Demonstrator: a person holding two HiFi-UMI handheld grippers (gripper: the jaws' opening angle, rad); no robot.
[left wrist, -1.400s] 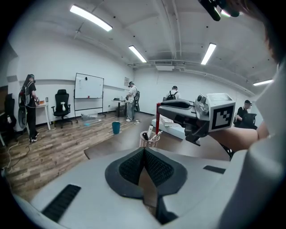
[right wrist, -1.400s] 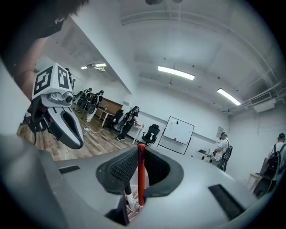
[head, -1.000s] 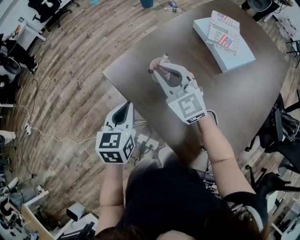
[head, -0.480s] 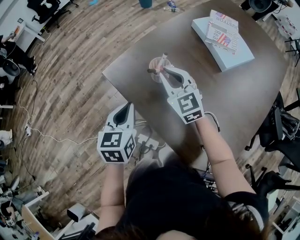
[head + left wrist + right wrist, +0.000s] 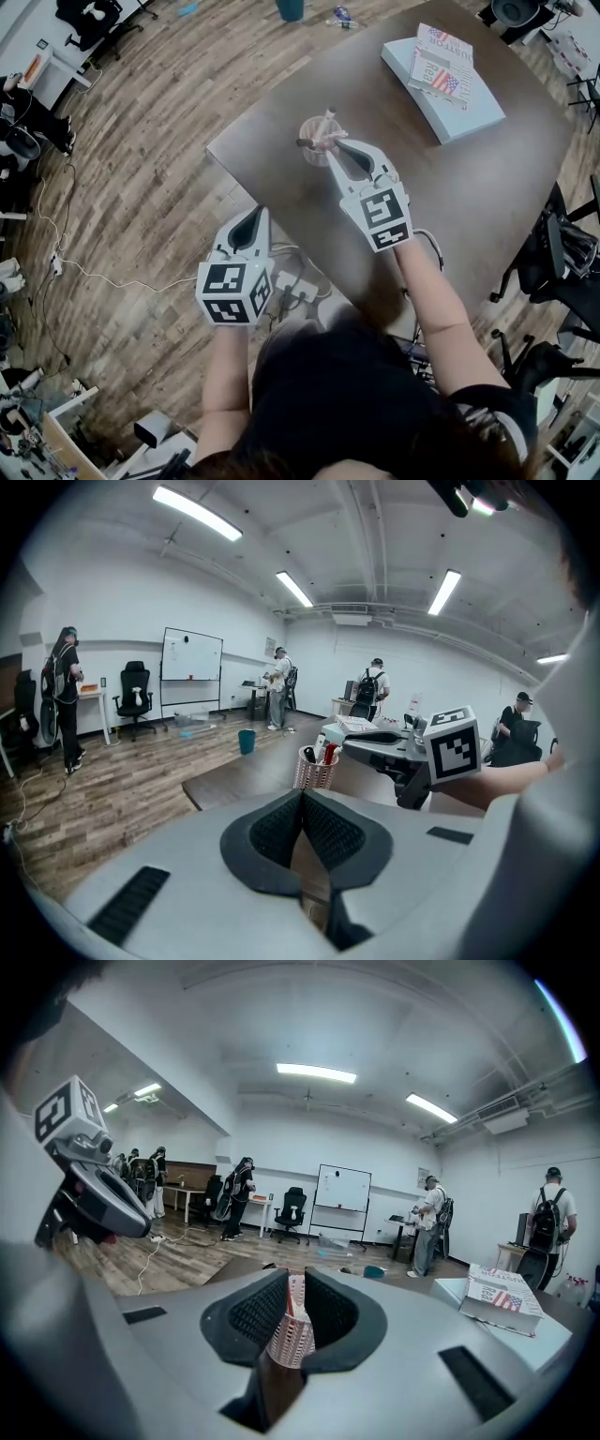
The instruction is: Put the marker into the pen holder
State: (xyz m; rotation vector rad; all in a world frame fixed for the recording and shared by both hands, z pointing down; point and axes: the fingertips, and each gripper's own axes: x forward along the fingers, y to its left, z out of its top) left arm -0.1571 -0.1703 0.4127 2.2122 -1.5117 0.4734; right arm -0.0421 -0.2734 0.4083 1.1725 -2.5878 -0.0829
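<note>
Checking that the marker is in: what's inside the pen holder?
The holder holds pens: black, white and red tops show above its rim. Their lower ends and the bottom are hidden behind its wall.

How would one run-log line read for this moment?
right gripper: jaws just opening around marker | marker: in pen holder | left gripper: shut, empty

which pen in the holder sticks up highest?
The pale marker: it rises well above the holder rim; the dark pen and red pen sit lower.
</note>
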